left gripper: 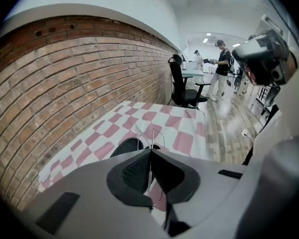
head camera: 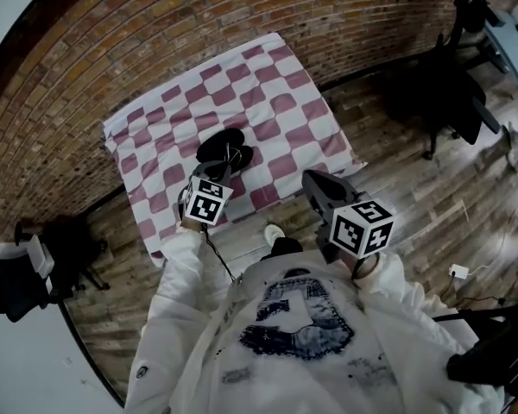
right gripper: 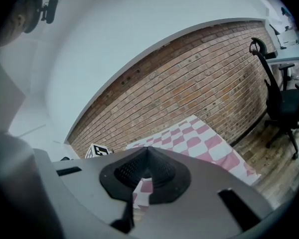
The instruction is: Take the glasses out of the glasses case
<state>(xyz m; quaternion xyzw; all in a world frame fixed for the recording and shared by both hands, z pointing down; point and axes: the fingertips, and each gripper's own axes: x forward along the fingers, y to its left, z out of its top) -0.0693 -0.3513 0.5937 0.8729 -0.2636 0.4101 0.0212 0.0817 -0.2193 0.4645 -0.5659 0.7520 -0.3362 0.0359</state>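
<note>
Left gripper (left gripper: 150,151) is clamped on a thin wire part of the glasses (left gripper: 149,135), frame sticking out past the jaw tips. The glasses sit right over the black glasses case (head camera: 222,147), which lies on the pink-and-white checkered tablecloth (head camera: 281,102). Can't tell if they're clear of the case. Right gripper (right gripper: 147,150) has its jaws together with nothing between them, off the table's near edge.

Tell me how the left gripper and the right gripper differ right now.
The left gripper is shut on the wire glasses; the right gripper is shut on nothing. The left gripper is above the black case on the checkered cloth; the right gripper hangs by the cloth's near edge, apart from the case. Both have jaws together.
</note>
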